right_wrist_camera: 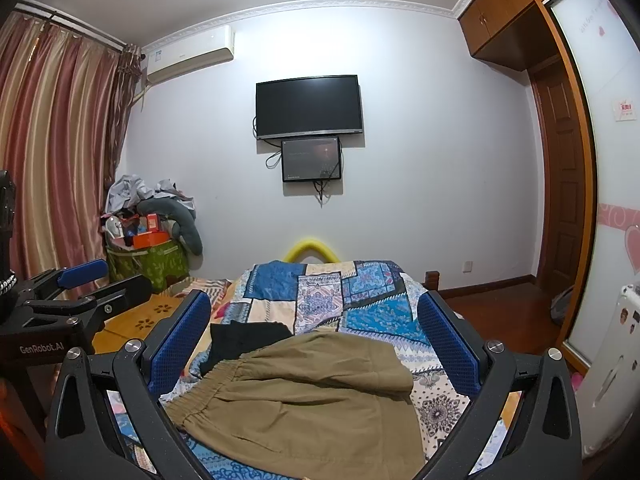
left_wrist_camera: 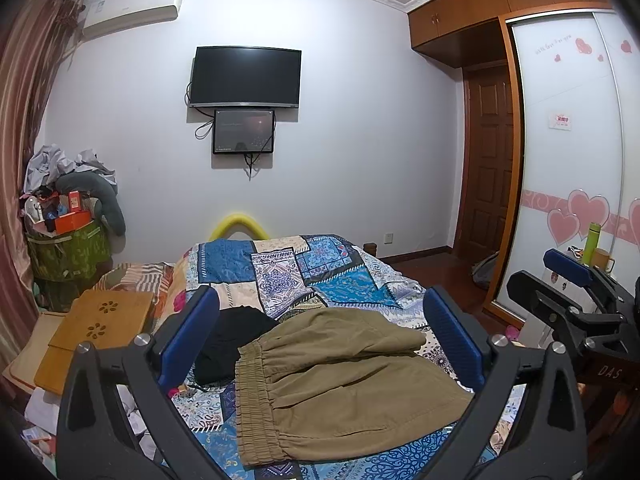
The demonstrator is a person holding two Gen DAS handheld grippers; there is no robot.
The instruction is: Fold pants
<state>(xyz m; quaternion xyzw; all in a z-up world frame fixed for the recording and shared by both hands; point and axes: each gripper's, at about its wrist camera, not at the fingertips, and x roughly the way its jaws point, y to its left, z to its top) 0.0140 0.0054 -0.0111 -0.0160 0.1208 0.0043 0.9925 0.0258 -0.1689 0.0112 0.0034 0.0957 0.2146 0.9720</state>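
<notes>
Patchwork bed (left_wrist_camera: 280, 276) carries one pair of khaki pants (left_wrist_camera: 344, 384), lying folded over on itself near the front edge with the elastic waistband to the left — by the look of it the fold is largely done, perhaps one more tidy-up left. One black garment (left_wrist_camera: 232, 340) lies just behind. Two grippers, left (left_wrist_camera: 320, 336) and right (right_wrist_camera: 316, 340), hover above with fingers spread wide, holding nothing.

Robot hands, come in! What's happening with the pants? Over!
Left gripper and right gripper: jaws open, holding nothing. Khaki pants lying on the quilt. Black garment touching the waistband side.
</notes>
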